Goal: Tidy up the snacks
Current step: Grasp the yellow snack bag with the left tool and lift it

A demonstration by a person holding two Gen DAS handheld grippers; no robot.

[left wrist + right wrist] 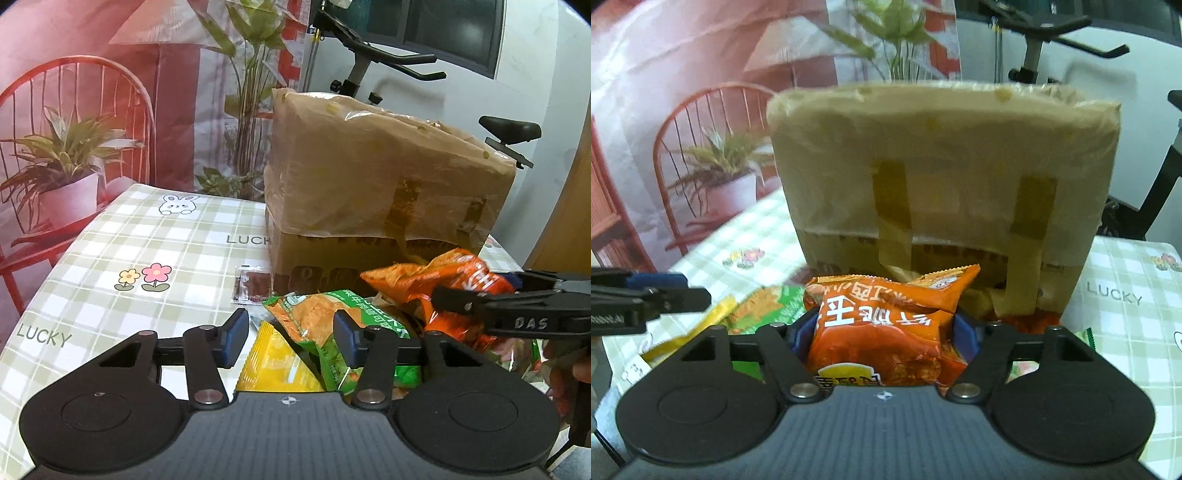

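Note:
A tall cardboard box point(376, 184) wrapped in plastic stands on the checked tablecloth; it also fills the right wrist view point(942, 177). My right gripper point(884, 332) is shut on an orange snack packet point(882, 325) and holds it in front of the box; the packet also shows in the left wrist view point(454, 280). My left gripper point(290, 339) is open, hovering over a green snack packet point(325, 317) and a yellow packet point(273, 362) lying in a pile on the table. The right gripper point(491, 299) reaches in from the right in the left wrist view.
A small dark-red sachet point(251, 284) lies on the tablecloth point(147, 251) left of the box. A printed backdrop point(92, 110) hangs behind the table. An exercise bike point(388, 55) stands behind the box. The left gripper shows at the left of the right wrist view point(657, 295).

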